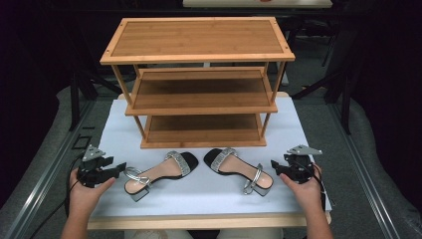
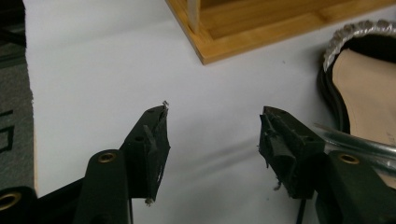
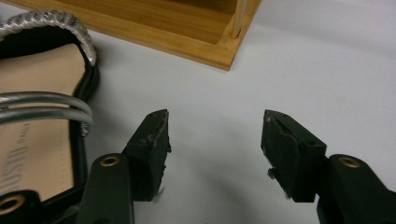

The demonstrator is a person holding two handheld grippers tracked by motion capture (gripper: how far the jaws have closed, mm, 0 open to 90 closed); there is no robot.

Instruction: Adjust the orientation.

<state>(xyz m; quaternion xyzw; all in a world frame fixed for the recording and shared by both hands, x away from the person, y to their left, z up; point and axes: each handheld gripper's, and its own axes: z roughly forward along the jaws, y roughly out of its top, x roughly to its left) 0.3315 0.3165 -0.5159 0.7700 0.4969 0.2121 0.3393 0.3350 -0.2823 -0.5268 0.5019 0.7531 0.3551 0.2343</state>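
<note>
Two black sandals with silver straps lie on the white mat in front of a three-tier bamboo shoe rack [image 1: 199, 84]. The left sandal [image 1: 159, 173] has its heel toward my left gripper [image 1: 118, 169], which rests open just left of it. The right sandal [image 1: 239, 172] lies heel-first toward my right gripper [image 1: 275, 166], also open. In the left gripper view, the open left gripper [image 2: 215, 116] holds nothing, and the sandal [image 2: 364, 93] is beside its right jaw. In the right gripper view, the open right gripper [image 3: 215, 119] holds nothing, and the sandal [image 3: 32, 93] is by its left jaw.
The white mat [image 1: 209, 199] covers a wooden table whose front edge [image 1: 199, 221] runs near my hands. The rack's bottom shelf [image 2: 261, 28] stands just behind the sandals, and its corner [image 3: 187, 37] is close ahead. All three shelves are bare. Dark floor surrounds the table.
</note>
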